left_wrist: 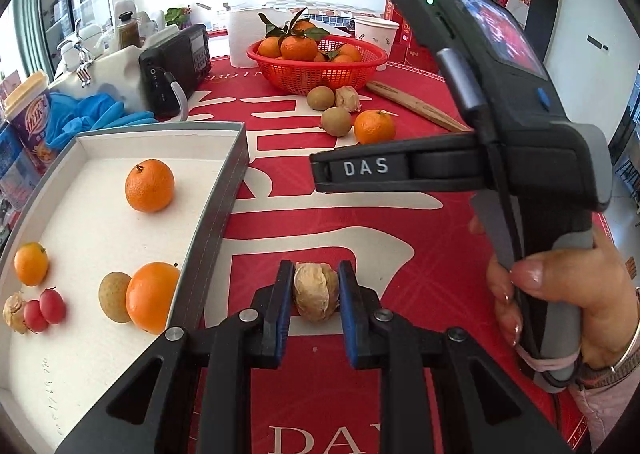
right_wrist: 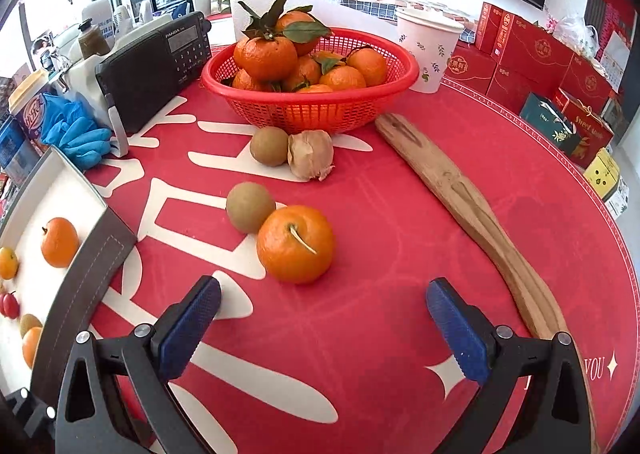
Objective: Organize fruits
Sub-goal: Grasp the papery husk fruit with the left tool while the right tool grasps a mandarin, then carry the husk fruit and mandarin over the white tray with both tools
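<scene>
My left gripper is shut on a tan papery husked fruit, just right of the white box. The box holds three oranges, a brown round fruit, two small red fruits and another husked fruit. My right gripper stands open over the red cloth, with nothing between its blue pads. Just ahead of it lie a loose orange and a brown fruit. Farther back, a second brown fruit touches a husked fruit.
A red basket of leafy oranges stands at the back. A long wooden paddle lies to the right. A black radio, blue gloves and a paper cup ring the table. Red gift boxes stand beyond its edge.
</scene>
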Available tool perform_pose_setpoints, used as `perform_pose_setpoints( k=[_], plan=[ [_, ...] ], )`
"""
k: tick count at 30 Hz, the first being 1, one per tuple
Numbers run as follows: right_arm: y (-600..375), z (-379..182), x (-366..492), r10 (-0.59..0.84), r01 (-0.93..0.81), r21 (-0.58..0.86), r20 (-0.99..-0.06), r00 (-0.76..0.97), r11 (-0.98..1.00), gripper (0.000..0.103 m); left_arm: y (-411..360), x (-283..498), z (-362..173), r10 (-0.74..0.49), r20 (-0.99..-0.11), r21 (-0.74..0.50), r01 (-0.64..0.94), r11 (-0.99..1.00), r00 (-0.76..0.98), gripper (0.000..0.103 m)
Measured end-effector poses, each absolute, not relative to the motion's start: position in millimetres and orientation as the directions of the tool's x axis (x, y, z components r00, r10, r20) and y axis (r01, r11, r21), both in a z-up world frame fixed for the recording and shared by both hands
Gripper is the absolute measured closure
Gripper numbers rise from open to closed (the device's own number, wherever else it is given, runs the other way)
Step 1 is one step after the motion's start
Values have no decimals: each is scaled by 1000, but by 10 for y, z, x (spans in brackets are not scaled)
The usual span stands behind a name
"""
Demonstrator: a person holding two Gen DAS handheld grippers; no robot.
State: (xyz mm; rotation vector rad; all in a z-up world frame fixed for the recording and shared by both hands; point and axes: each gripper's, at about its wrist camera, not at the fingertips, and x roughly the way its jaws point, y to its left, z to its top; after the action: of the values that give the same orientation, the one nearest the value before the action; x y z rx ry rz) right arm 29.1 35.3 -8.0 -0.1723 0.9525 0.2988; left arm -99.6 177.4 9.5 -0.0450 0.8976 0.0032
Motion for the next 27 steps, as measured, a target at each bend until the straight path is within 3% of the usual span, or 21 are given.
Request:
perform_pose_setpoints(
  k=[2, 4, 6, 8, 14, 20, 27],
  plan=[
    [401, -81, 310, 173, -324, -16, -819, 548, 946, 2, 1764, -996, 96, -12, -782, -33, -22, 999, 623, 78],
    [440, -62, 291, 184, -336, -18, -808, 559, 942, 14, 1766, -997, 93, -12, -782, -35, -24, 999, 624, 78],
    [478, -24, 259, 197, -348, -18, -798, 570, 937, 45, 1762, -999, 94, -9, -782, -32, -25, 999, 624, 78],
    [498, 6, 229, 206, -354, -15, -790, 577, 935, 67, 1753, -1005, 95, -6, -782, -27, -24, 999, 624, 78],
    [215, 92, 81, 304, -336, 128, -778, 549, 933, 67, 1916, -1063, 121, -83, -762, -134, -30, 991, 642, 79],
    [-61, 186, -272, 342, -336, 168, -747, 570, 927, 67, 1915, -1196, 247, -62, -705, -102, -14, 995, 707, 79],
    [-314, 221, -352, 376, -315, 230, -738, 560, 921, 66, 1897, -1177, 293, -82, -698, -130, -13, 991, 712, 79]
  ],
)
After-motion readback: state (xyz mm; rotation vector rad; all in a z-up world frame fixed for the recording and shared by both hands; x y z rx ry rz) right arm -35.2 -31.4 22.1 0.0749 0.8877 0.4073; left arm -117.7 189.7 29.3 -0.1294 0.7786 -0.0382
